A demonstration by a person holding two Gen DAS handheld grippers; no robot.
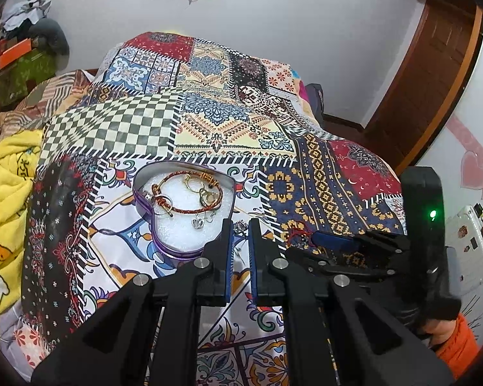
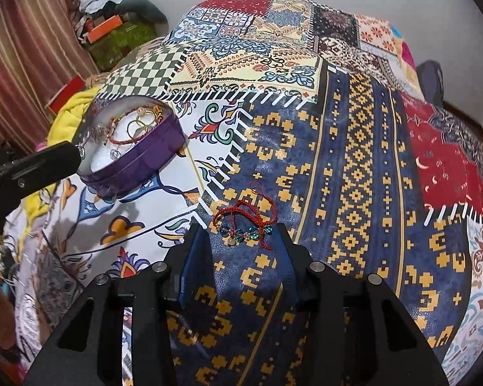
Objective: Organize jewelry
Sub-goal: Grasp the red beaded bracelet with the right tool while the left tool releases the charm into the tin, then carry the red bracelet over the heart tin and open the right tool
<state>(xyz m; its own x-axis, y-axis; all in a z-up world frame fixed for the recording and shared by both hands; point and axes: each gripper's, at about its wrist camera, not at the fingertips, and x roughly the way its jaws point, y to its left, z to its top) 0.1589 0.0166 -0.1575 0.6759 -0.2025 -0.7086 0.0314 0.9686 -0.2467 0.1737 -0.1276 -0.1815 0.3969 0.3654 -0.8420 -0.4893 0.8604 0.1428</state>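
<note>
The left gripper (image 1: pixel 240 225) is angled down over the bed (image 1: pixel 228 122), its blue pads close together with nothing seen between them. The right gripper (image 2: pixel 240 234) is tilted steeply down, its jaws held apart around a red cord bracelet (image 2: pixel 243 222) with teal beads, which lies on the blue-and-yellow patch of the quilt; whether the pads touch it cannot be told. The heart-shaped purple tin (image 1: pixel 183 206) (white-lined, holding a red bracelet, rings and a small pendant) sits just beside the left gripper, nearer the bed's left edge. Only the left view shows the orange sleeve (image 1: pixel 457 344) behind the right gripper. In the right view the tin's near rim is partly hidden by the left gripper.
</note>
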